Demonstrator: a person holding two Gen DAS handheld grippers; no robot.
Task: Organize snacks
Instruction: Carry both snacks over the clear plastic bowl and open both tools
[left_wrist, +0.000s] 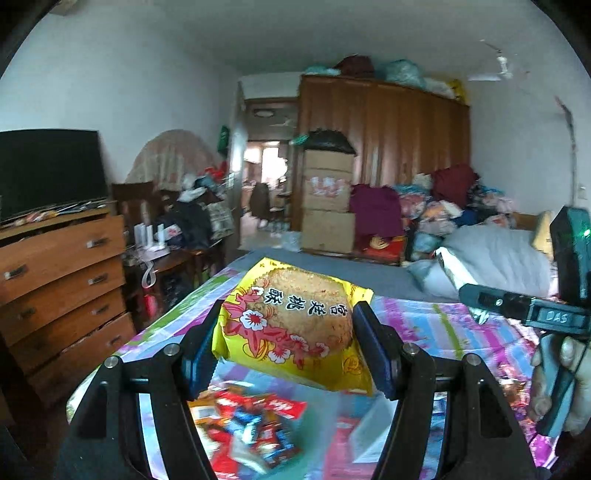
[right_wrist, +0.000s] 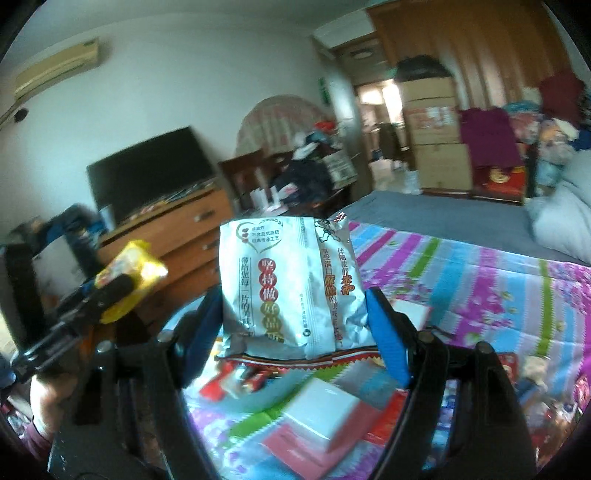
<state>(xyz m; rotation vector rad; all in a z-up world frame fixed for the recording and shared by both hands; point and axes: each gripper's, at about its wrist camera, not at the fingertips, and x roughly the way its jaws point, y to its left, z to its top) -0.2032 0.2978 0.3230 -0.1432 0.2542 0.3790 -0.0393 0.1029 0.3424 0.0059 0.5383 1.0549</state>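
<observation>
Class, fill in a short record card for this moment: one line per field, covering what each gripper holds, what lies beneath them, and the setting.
Left gripper: shut on a yellow plastic-wrapped round biscuit packet, lifted.
Right gripper: shut on a crinkled silver-white foil snack bag, lifted.
Beneath: striped pink, blue and green floral bedsheet with scattered small red and blue snack packets and a pink-and-white box.
Setting: bedroom; wooden drawer chest.

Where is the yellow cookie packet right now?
The yellow cookie packet is up in the air, pinched in the left gripper, above the snack pile on the striped bedspread.
</observation>
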